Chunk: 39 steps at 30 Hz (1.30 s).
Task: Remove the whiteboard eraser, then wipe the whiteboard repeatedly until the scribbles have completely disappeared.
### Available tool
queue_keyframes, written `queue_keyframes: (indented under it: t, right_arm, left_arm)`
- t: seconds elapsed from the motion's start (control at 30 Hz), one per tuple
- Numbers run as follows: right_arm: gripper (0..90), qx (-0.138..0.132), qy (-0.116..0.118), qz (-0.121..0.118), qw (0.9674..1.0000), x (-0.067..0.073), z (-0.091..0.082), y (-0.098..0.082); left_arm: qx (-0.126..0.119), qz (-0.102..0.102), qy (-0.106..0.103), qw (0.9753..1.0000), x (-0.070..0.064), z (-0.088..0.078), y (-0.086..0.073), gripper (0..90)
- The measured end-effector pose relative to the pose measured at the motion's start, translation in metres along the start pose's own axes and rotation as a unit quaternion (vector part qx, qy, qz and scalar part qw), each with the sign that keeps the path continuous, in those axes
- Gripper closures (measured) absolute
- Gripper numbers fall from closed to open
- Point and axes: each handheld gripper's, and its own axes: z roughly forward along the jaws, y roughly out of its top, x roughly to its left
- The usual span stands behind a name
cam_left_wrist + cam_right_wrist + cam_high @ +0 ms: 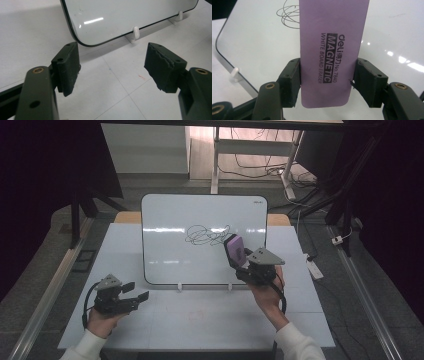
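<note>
A whiteboard [200,265] stands tilted on the white table, with a black scribble [206,234] near its middle. My right gripper [239,257] is shut on a purple whiteboard eraser [235,249], held against the board just right of the scribble. In the right gripper view the eraser [329,50] stands upright between the two pads, and the scribble [288,13] lies up and left of it. My left gripper [136,291] hovers low over the table at the front left, open with nothing in it. In the left gripper view its jaws frame the board's lower corner [82,42].
Two small white clip feet [179,287] hold the board's lower edge. The table [200,320] has a faint red mark [141,77] on its front area. Cables and desk legs [250,165] lie on the floor behind the table.
</note>
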Motion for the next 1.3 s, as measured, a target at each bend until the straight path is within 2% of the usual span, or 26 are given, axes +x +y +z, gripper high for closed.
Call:
queue_keyframes:
  t: [0.33,0.63,0.7,0.87,1.07,1.3]
  right_arm:
    - [40.1,0.001,-0.017,-0.035,0.9992,0.002,-0.001,0.015]
    - [40.1,0.01,-0.017,-0.062,0.9979,0.008,0.006,0.027]
    - [40.0,0.016,-0.022,-0.068,0.9973,0.009,0.01,0.031]
    - [40.1,0.036,-0.031,-0.064,0.9968,0.009,0.025,0.042]
    - [40.1,0.061,-0.043,-0.07,0.9948,0.013,0.042,0.05]
    - [40.3,0.067,-0.063,-0.077,0.9927,0.014,0.055,0.059]
  left_arm:
    - [-0.003,0.001,0.001,1.0,0.002,-0.001,-0.001,28.8]
    - [-0.006,-0.001,-0.001,1.0,0.003,-0.001,0.001,28.4]
    - [-0.004,0.0,-0.004,1.0,0.003,0.0,0.001,28.3]
    - [-0.007,0.006,-0.007,0.9999,0.002,-0.002,0.001,28.0]
    - [-0.01,0.001,-0.007,0.9999,0.005,-0.003,0.0,28.0]
    - [-0.011,0.006,-0.008,0.9999,0.003,-0.005,-0.001,27.9]
